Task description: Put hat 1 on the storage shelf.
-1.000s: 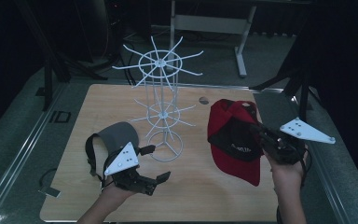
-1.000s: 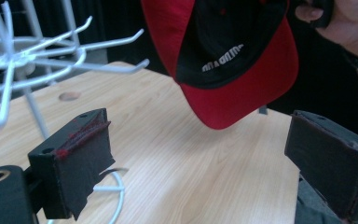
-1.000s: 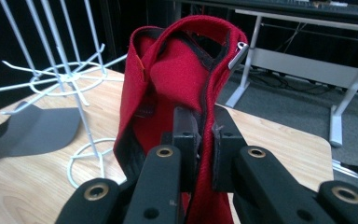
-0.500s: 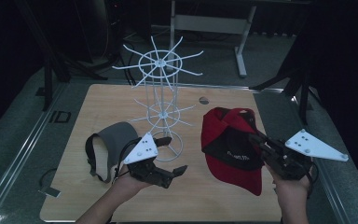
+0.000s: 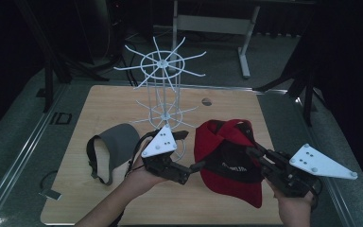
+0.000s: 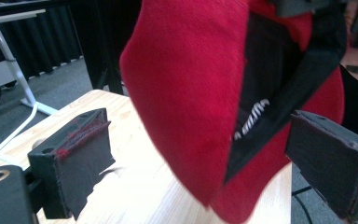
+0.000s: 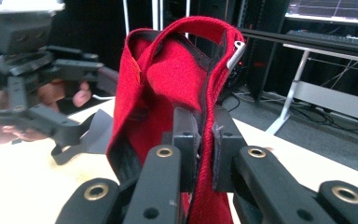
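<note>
At the lower right of the high view, the right gripper has its 2 jaws pressed together on the edge of a red cap, the fabric pinched between the pads in the right gripper view. The cap is soft, felt-like red cloth with a black lining and white lettering; held above the wooden table, its long axis runs from upper centre toward the lower right. Lower centre, the left gripper has its jaws spread wide, the cap's red edge between them. Left of it lies a grey visor. Farther up stands a white wire rack with radiating spokes.
</note>
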`<state>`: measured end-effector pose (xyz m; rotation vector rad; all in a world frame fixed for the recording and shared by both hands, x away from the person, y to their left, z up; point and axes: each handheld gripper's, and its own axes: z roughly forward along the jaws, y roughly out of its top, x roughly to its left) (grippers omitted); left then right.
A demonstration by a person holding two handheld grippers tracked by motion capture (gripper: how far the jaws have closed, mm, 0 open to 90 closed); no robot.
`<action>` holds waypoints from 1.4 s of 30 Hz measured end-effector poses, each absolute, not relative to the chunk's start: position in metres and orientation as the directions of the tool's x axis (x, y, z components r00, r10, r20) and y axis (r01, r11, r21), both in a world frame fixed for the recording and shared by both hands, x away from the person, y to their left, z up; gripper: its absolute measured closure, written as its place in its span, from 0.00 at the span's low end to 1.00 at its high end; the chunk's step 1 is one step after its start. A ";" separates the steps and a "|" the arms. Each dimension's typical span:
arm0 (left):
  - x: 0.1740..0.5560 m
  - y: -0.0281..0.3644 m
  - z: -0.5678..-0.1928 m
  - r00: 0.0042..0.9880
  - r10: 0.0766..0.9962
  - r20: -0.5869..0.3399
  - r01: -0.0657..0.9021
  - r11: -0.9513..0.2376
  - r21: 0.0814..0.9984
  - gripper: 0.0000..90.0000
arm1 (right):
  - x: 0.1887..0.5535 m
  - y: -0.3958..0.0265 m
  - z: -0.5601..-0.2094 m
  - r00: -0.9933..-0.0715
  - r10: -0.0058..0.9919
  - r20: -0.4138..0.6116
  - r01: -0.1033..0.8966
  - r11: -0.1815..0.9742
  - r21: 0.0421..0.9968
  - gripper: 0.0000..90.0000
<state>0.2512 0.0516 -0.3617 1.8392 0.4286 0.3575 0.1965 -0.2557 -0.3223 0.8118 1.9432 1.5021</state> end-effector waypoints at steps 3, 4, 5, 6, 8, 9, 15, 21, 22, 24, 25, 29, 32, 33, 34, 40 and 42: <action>0.255 0.044 -0.357 0.888 0.458 0.039 0.104 -0.284 0.953 0.08 | 0.195 -0.254 -0.323 -0.682 0.730 -0.053 0.133 0.195 0.972 0.92; 0.256 0.041 -0.356 0.888 0.457 0.042 0.103 -0.287 0.952 0.08 | 0.195 -0.253 -0.323 -0.684 0.727 -0.055 0.130 0.197 0.972 0.92; 0.258 0.039 -0.355 0.888 0.456 0.050 0.098 -0.296 0.950 0.08 | 0.194 -0.252 -0.323 -0.687 0.724 -0.057 0.128 0.198 0.972 0.92; 0.259 0.036 -0.354 0.891 0.452 0.054 0.096 -0.304 0.948 0.08 | 0.194 -0.251 -0.324 -0.690 0.721 -0.059 0.128 0.201 0.971 0.92; 0.261 0.031 -0.352 0.891 0.450 0.066 0.093 -0.322 0.942 0.08 | 0.194 -0.250 -0.325 -0.693 0.718 -0.061 0.129 0.207 0.970 0.92; 0.262 0.030 -0.351 0.892 0.447 0.067 0.092 -0.325 0.941 0.08 | 0.194 -0.250 -0.325 -0.695 0.716 -0.058 0.132 0.207 0.969 0.92; 0.266 0.022 -0.346 0.886 0.458 0.070 0.096 -0.330 0.939 0.17 | 0.196 -0.247 -0.327 -0.700 0.711 -0.061 0.134 0.215 0.967 0.92; 0.270 0.019 -0.346 0.869 0.486 0.089 0.096 -0.343 0.934 0.39 | 0.198 -0.248 -0.328 -0.697 0.714 -0.060 0.138 0.216 0.967 0.92; 0.270 0.018 -0.346 0.865 0.494 0.088 0.100 -0.342 0.934 0.46 | 0.198 -0.248 -0.329 -0.698 0.714 -0.057 0.141 0.214 0.967 0.92; 0.269 0.016 -0.346 0.861 0.498 0.103 0.092 -0.352 0.932 0.53 | 0.199 -0.247 -0.329 -0.699 0.713 -0.064 0.137 0.221 0.966 0.92; 0.268 0.014 -0.346 0.854 0.507 0.113 0.090 -0.358 0.929 0.58 | 0.199 -0.246 -0.329 -0.699 0.712 -0.064 0.138 0.222 0.965 0.92; 0.268 0.011 -0.345 0.850 0.517 0.102 0.108 -0.359 0.927 0.78 | 0.200 -0.245 -0.330 -0.703 0.709 -0.058 0.141 0.218 0.966 0.92; 0.265 0.007 -0.345 0.848 0.512 0.137 0.093 -0.399 0.912 0.90 | 0.200 -0.245 -0.332 -0.704 0.708 -0.054 0.145 0.217 0.965 0.92; 0.263 0.005 -0.346 0.846 0.512 0.150 0.084 -0.406 0.910 0.92 | 0.200 -0.245 -0.333 -0.705 0.707 -0.053 0.146 0.218 0.965 0.92; 0.262 0.003 -0.346 0.841 0.515 0.164 0.078 -0.417 0.906 0.93 | 0.200 -0.245 -0.334 -0.705 0.707 -0.050 0.149 0.217 0.965 0.92; 0.259 -0.002 -0.344 0.838 0.515 0.180 0.067 -0.424 0.903 0.95 | 0.200 -0.249 -0.339 -0.697 0.717 -0.032 0.163 0.202 0.966 0.92; 0.258 -0.002 -0.342 0.834 0.520 0.182 0.066 -0.422 0.904 0.95 | 0.200 -0.251 -0.341 -0.691 0.722 -0.025 0.166 0.193 0.967 0.92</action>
